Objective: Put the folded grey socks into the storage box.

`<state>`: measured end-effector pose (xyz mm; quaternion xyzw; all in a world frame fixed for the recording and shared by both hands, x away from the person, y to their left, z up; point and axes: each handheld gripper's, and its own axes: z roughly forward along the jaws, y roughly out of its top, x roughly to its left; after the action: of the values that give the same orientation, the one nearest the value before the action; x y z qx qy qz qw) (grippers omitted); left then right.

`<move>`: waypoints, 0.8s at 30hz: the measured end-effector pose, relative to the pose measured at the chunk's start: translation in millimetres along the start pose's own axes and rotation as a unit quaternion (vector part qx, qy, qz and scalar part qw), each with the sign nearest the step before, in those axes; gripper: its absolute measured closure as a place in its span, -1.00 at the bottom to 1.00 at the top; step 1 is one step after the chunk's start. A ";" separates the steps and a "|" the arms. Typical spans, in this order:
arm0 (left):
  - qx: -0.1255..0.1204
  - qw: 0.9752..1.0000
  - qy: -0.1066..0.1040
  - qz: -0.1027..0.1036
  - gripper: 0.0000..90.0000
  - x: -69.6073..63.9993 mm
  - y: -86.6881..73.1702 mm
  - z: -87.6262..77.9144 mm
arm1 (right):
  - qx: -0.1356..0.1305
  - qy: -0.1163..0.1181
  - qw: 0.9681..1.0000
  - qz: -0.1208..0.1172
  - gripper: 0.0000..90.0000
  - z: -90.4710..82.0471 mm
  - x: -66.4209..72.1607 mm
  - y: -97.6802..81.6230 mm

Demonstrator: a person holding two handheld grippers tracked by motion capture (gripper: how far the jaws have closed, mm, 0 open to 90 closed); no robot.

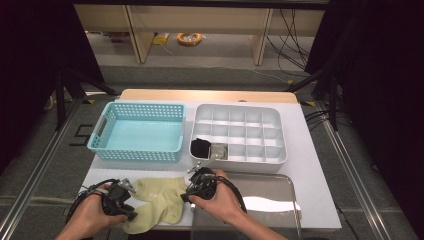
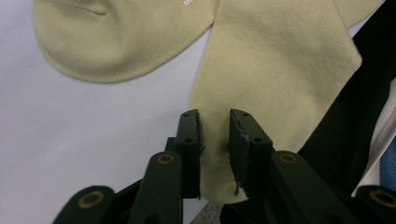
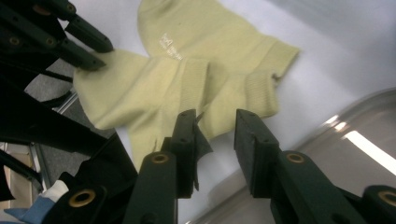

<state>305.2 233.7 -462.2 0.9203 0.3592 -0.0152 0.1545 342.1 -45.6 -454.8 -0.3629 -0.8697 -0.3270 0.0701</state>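
Observation:
A pair of pale yellow socks (image 1: 160, 197) lies overlapped on the white table top near its front edge. My left gripper (image 1: 127, 212) is at the socks' lower left end. In the left gripper view its jaws (image 2: 214, 126) stand a little apart over one sock's end (image 2: 275, 70), and the fabric lies flat between the pads without being pinched. My right gripper (image 1: 186, 196) is at the socks' right side. In the right gripper view it (image 3: 215, 126) is open just above a ribbed cuff (image 3: 252, 88), and the left gripper's fingers (image 3: 86, 35) touch the far end.
A shiny steel tray (image 1: 270, 197) lies at the front right, its rim (image 3: 355, 154) close under my right gripper. Behind are a light blue basket (image 1: 135, 155) and a white compartment box (image 1: 250, 162) holding a black item (image 1: 201, 146). The table's front edge is right below the socks.

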 end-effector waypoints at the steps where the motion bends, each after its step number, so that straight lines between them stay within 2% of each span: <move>1: 0.000 1.000 0.001 0.000 0.66 -0.1 0.0 0.2 | 0.003 0.003 1.000 -0.001 0.53 2.1 1.0 -0.3; 5: -0.002 1.000 0.008 -0.003 0.79 -1.4 0.6 1.4 | 0.013 0.004 1.000 -0.008 0.55 8.9 3.9 -0.8; 12: -0.003 1.000 0.016 -0.007 0.95 -2.6 1.2 2.0 | 0.027 0.004 0.999 -0.027 0.78 16.7 6.3 -3.1; 13: 0.000 1.000 0.014 -0.005 0.95 -2.3 1.4 1.6 | 0.032 0.001 0.999 -0.018 0.81 16.8 7.1 -3.3; 14: 0.003 1.000 0.014 -0.004 0.95 -1.9 1.5 1.3 | 0.031 0.003 0.999 -0.022 0.85 17.2 6.4 -3.2; 16: 0.001 1.000 0.015 -0.007 0.96 -2.4 1.5 1.3 | 0.049 -0.001 0.999 0.002 0.91 15.5 9.3 -3.3; 17: 0.001 1.000 0.015 -0.007 0.97 -2.5 1.4 1.1 | 0.038 0.003 0.999 -0.018 0.93 16.9 7.0 -3.3; 21: -0.005 1.000 0.010 -0.014 0.98 -1.8 0.8 0.9 | 0.042 0.003 0.999 -0.017 0.95 15.8 8.5 -3.8; 24: -0.016 0.999 0.009 -0.029 0.98 -2.9 0.0 -0.4 | 0.036 0.001 0.999 -0.021 0.95 13.3 8.0 -3.2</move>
<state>303.1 231.9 -461.3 0.9071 0.3870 -0.0059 0.1654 335.8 -34.4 -463.9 -0.3411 -0.8884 -0.2975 0.0766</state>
